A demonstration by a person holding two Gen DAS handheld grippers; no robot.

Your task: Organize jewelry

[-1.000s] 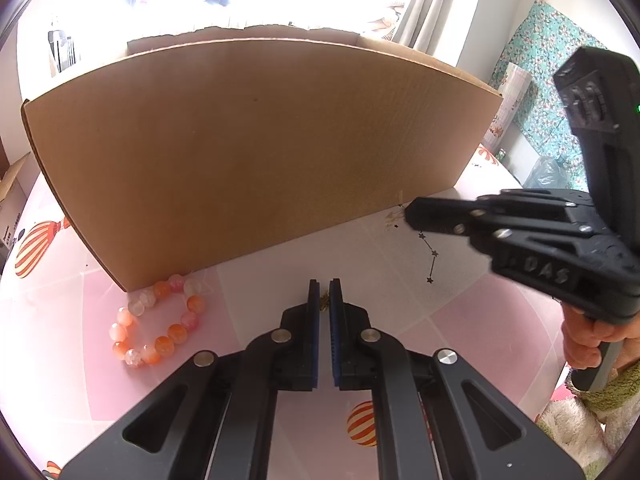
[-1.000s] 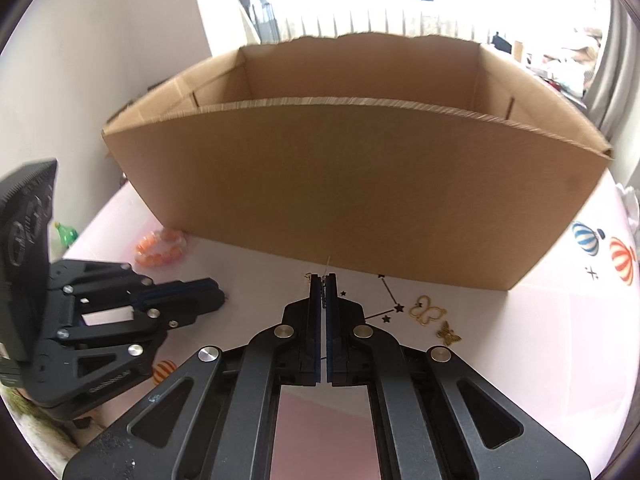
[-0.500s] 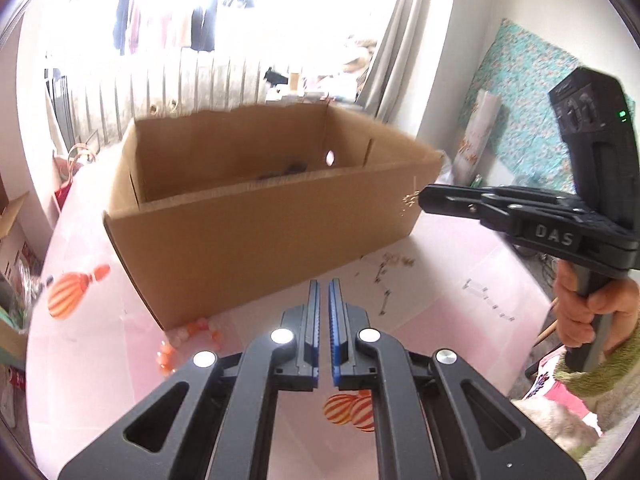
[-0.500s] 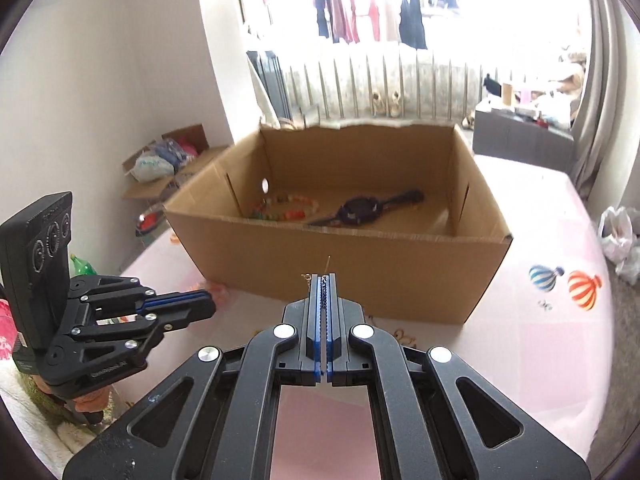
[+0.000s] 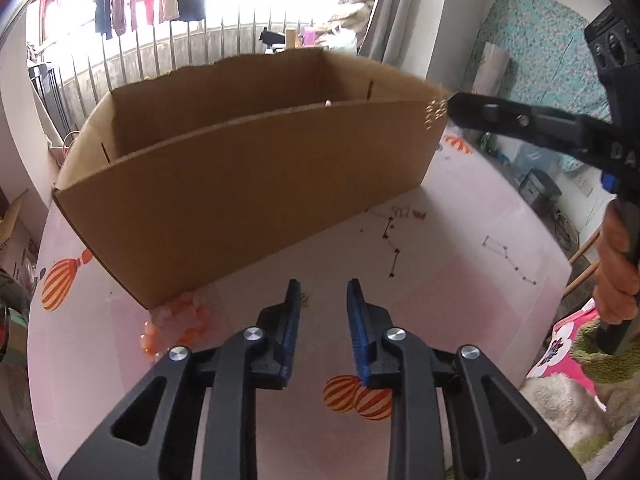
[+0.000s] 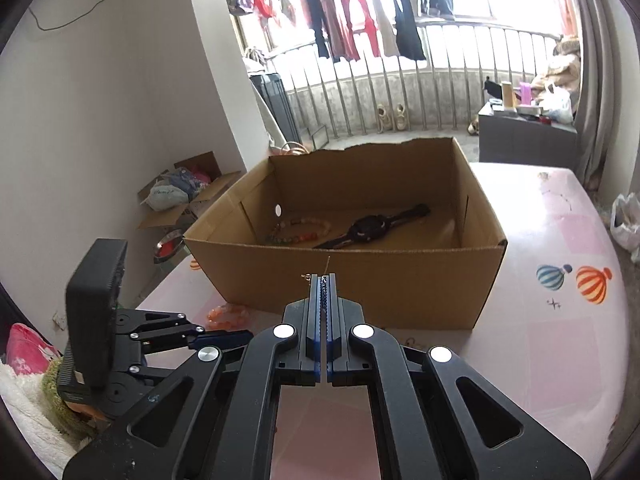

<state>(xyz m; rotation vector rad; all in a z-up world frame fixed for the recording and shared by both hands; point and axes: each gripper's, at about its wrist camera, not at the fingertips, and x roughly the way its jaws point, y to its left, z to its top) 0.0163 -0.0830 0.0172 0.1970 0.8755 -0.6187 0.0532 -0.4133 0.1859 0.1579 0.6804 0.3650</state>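
An open cardboard box (image 6: 360, 280) stands on the pink table; it also shows in the left wrist view (image 5: 240, 184). Inside lie a beaded bracelet (image 6: 300, 230) and a black watch (image 6: 372, 228). My right gripper (image 6: 324, 280) is shut on a thin gold chain (image 5: 434, 114), held in the air in front of the box's near wall, level with its rim. My left gripper (image 5: 322, 292) is open and empty, low over the table. An orange bead bracelet (image 5: 176, 320) lies by the box's near left corner. A small gold piece (image 5: 305, 299) lies by my left finger.
Small gold pieces (image 5: 408, 213) lie on the table near the box's right end. The tablecloth (image 6: 560, 320) has balloon and constellation prints. A fluffy cushion (image 5: 560, 408) sits at the table's near right edge. A balcony railing with hanging clothes is behind.
My left gripper has opened and dropped lower toward the table. My right gripper has risen further with the chain, so more of the box's inside shows.
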